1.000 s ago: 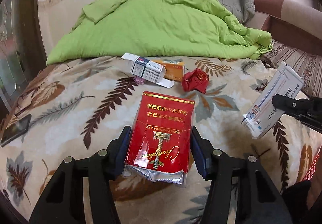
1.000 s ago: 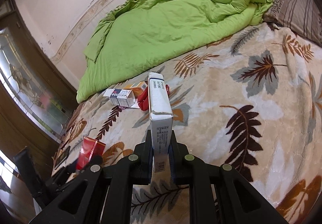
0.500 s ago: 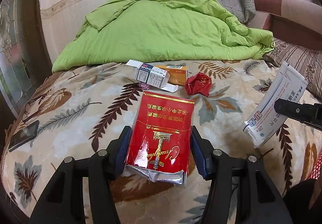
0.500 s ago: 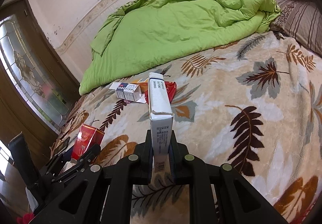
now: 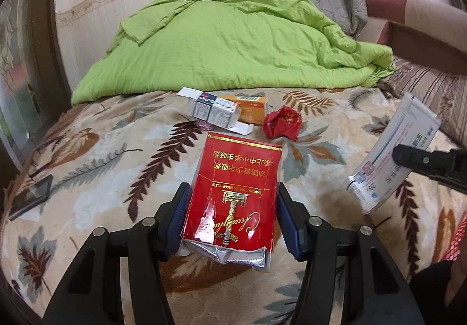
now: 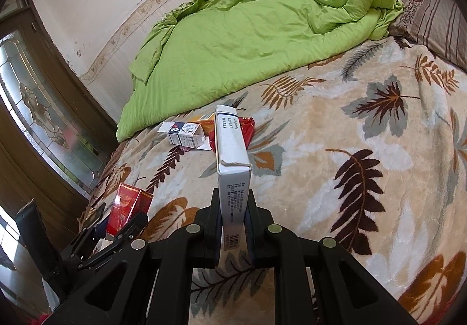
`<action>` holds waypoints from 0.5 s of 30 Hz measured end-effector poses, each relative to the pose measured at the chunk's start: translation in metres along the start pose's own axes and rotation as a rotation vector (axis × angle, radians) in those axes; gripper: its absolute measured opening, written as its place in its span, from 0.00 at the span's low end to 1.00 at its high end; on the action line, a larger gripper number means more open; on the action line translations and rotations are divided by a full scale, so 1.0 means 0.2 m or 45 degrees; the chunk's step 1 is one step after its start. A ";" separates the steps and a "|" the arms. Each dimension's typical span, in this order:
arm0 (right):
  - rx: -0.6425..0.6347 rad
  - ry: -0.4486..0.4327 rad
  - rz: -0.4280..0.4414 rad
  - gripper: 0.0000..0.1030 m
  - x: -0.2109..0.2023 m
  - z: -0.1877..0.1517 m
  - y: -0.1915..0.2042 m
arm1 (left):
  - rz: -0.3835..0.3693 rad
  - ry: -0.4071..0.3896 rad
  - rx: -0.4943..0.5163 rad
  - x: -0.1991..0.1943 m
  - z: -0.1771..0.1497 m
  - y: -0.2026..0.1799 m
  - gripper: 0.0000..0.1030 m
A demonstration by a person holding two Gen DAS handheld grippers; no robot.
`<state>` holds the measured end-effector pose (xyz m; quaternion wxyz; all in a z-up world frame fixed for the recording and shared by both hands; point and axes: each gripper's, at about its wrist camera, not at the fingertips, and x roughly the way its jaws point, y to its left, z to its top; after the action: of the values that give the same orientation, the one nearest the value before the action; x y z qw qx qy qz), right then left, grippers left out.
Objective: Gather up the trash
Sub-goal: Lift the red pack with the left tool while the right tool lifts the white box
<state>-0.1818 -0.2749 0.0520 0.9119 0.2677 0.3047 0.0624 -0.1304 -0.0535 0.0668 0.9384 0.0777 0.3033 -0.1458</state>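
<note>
A green duvet (image 5: 227,42) lies heaped at the far end of the bed (image 5: 102,167), whose blanket has a leaf print. The left claw (image 5: 230,214) grips a red cigarette pack (image 5: 236,188) lettered "Chunghwa" in gold script, silver foil showing at its torn end, and the right claw (image 6: 233,208) pinches a white box (image 6: 232,155) with small print and a barcode. On the blanket beyond lie a white carton (image 5: 213,110), an orange box (image 5: 251,109) and a crumpled red wrapper (image 5: 281,123).

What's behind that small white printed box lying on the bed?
Behind the white printed box an orange box lies flat, its left part hidden. Something small and pinkish peeks from under the white box's front edge.
</note>
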 end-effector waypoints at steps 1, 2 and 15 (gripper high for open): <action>0.002 -0.001 0.000 0.14 0.00 0.00 0.00 | -0.019 -0.004 -0.018 -0.01 0.01 0.01 0.54; 0.003 -0.001 0.001 0.14 0.00 0.00 0.00 | -0.036 -0.007 -0.035 -0.01 0.02 0.02 0.54; 0.004 -0.019 0.014 0.14 -0.02 0.00 0.00 | -0.089 -0.003 -0.080 -0.06 0.08 0.03 0.54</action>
<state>-0.1843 -0.2760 0.0544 0.9135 0.2711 0.2963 0.0651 -0.1298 -0.0491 0.0868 0.9351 0.0374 0.3091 -0.1690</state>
